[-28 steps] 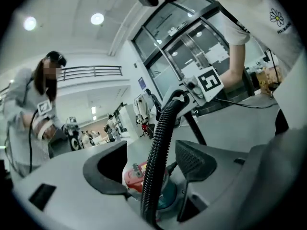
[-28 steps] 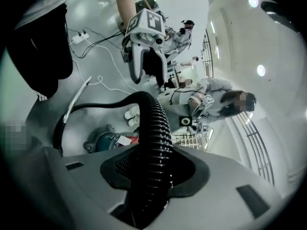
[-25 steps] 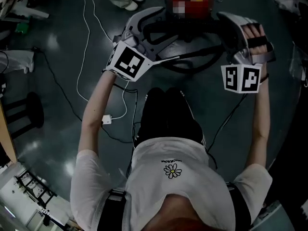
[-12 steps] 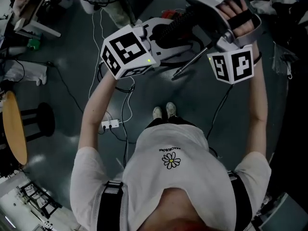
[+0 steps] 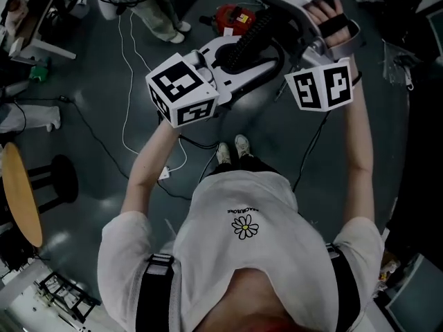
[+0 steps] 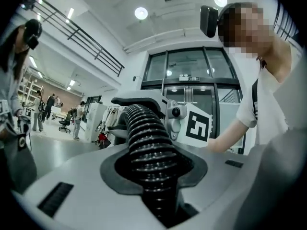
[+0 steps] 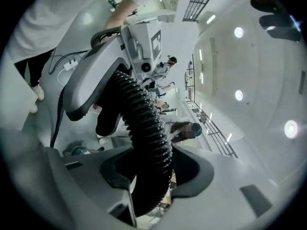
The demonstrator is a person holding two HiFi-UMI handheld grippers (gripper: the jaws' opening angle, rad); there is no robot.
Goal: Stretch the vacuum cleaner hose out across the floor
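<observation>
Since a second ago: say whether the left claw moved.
Yes. The left claw, jaws just closing on the hose, has risen away from the red vacuum cleaner.

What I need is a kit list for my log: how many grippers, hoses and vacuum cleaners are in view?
Grippers: 2, the left gripper, its fingers just closing with the hose between them, and the right gripper
Hoses: 1
Vacuum cleaners: 1, the red vacuum cleaner
Total: 4

Overhead; two opposed close-ups, shared hose [image 6: 144, 138]
</observation>
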